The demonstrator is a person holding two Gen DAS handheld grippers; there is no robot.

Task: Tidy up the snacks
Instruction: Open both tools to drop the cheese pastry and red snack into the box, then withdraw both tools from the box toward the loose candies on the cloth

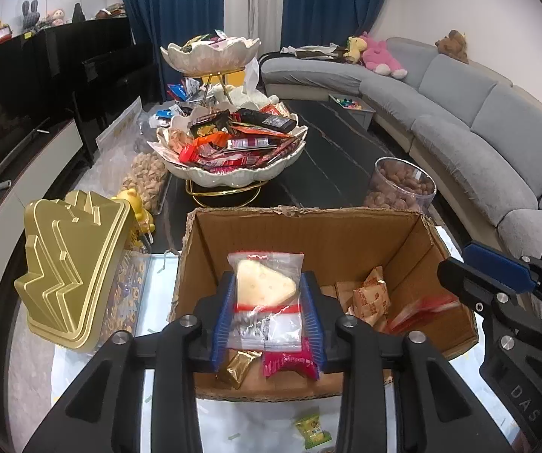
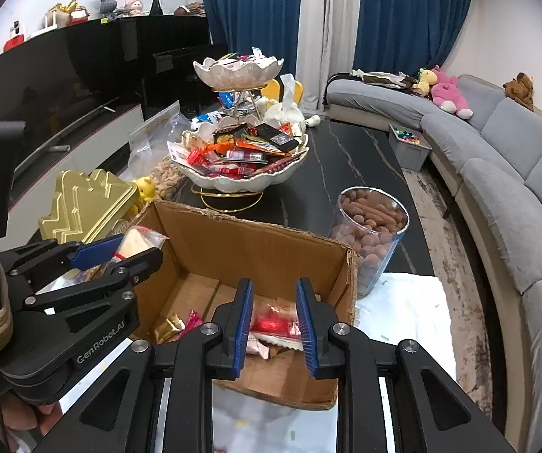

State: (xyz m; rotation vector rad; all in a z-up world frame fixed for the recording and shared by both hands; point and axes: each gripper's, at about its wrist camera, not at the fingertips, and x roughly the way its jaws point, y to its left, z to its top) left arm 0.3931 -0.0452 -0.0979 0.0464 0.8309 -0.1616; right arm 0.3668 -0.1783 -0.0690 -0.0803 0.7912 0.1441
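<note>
Two hand-held grippers, left (image 1: 267, 302) and right (image 2: 274, 321), over one cardboard box (image 1: 308, 234).

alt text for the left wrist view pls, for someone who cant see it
The left gripper holds a clear packet with a cheese-shaped wedge over an open cardboard box that has a few wrapped snacks in the bottom. Behind stand a tiered snack bowl, a gold tin and a grey sofa.

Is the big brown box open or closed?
Open. The cardboard box has no lid or flaps over it, so the snack packets lying on its floor show from above.
</note>
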